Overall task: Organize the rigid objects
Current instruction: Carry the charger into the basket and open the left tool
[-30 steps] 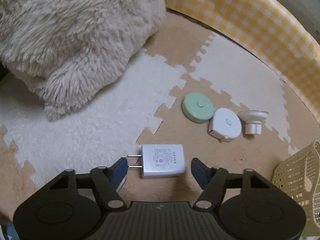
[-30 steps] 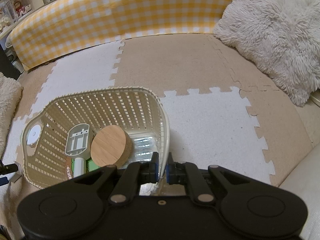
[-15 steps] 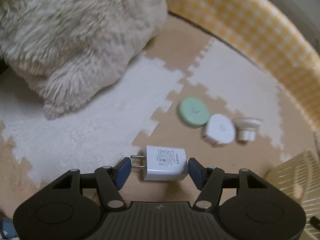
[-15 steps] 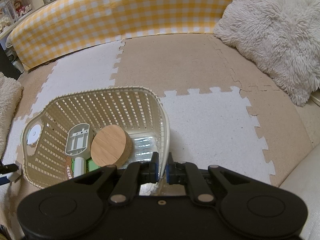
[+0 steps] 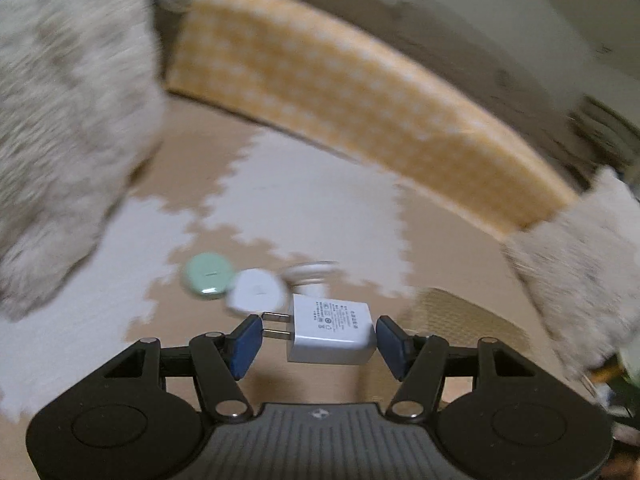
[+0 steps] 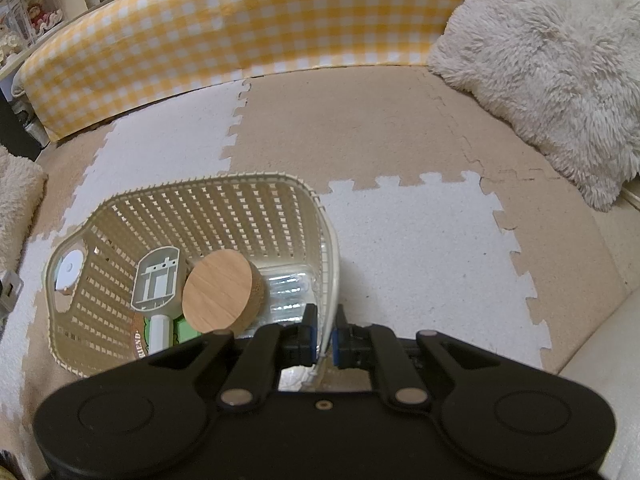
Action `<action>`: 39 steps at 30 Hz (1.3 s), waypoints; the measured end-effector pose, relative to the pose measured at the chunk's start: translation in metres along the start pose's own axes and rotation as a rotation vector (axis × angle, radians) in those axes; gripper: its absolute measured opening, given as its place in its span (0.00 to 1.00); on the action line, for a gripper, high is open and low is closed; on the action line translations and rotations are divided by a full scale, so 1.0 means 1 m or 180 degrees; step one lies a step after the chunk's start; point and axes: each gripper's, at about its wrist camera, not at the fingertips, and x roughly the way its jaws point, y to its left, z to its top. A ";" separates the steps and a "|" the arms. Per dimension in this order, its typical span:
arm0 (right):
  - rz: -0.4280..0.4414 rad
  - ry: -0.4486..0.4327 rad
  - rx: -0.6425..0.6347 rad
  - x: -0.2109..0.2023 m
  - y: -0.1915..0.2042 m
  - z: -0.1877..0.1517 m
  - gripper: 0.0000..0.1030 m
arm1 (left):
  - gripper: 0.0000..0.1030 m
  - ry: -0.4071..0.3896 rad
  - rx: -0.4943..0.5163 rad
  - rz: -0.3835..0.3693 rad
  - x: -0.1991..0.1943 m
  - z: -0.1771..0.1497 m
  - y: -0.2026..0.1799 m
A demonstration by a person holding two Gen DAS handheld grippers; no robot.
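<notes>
My left gripper (image 5: 318, 338) is shut on a white plug adapter (image 5: 332, 334), its prongs against the left pad, and holds it above the floor mat. Beyond it on the mat lie a green disc (image 5: 209, 274), a white disc (image 5: 258, 290) and a white suction-cup piece (image 5: 310, 270), all blurred. My right gripper (image 6: 324, 336) is shut on the near rim of a cream lattice basket (image 6: 192, 216). The basket holds a wooden disc (image 6: 222, 290), a grey-green tag (image 6: 156, 280), a clear pack (image 6: 290, 288) and other small items. The adapter shows at the right wrist view's left edge (image 6: 9, 290).
A yellow checked bumper (image 6: 240, 40) borders the puzzle mat (image 6: 420, 248). Fluffy cushions sit at the right (image 6: 552, 64) and, in the left wrist view, at the left (image 5: 60, 140) and right (image 5: 580, 264). The basket's edge shows blurred beyond the adapter (image 5: 460, 320).
My left gripper closed on the adapter, lifted it off the mat and swung its view up and right. My right gripper stayed shut on the basket rim.
</notes>
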 end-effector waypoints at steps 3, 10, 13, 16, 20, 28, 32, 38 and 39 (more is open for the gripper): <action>-0.0005 0.0006 -0.0006 0.000 0.000 0.000 0.07 | 0.61 -0.0026 0.0186 -0.0249 -0.003 -0.003 -0.024; 0.0001 0.0023 0.0047 -0.002 -0.002 0.002 0.07 | 0.61 -0.0016 0.0647 -0.0639 0.008 -0.015 -0.075; 0.0005 -0.0052 0.0106 -0.009 -0.005 0.004 0.08 | 0.61 0.0025 0.0766 -0.0728 0.016 -0.022 -0.090; 0.0077 -0.0146 0.0240 -0.016 -0.012 0.008 0.06 | 0.61 0.0109 0.0797 -0.0760 0.030 -0.027 -0.096; 0.0110 -0.0161 0.0258 -0.018 -0.012 0.009 0.05 | 0.61 0.0277 0.0735 -0.0780 0.047 -0.038 -0.101; 0.0122 -0.0157 0.0270 -0.017 -0.013 0.009 0.05 | 0.61 0.0484 0.0782 -0.0696 0.066 -0.061 -0.119; 0.0127 -0.0156 0.0277 -0.017 -0.014 0.008 0.05 | 0.61 0.0521 0.0792 -0.0650 0.066 -0.062 -0.123; 0.0130 -0.0148 0.0279 -0.017 -0.014 0.009 0.05 | 0.69 0.0611 0.0852 -0.0522 0.063 -0.058 -0.126; 0.0128 -0.0147 0.0277 -0.017 -0.013 0.009 0.05 | 0.72 0.0631 0.0852 -0.0523 0.062 -0.058 -0.126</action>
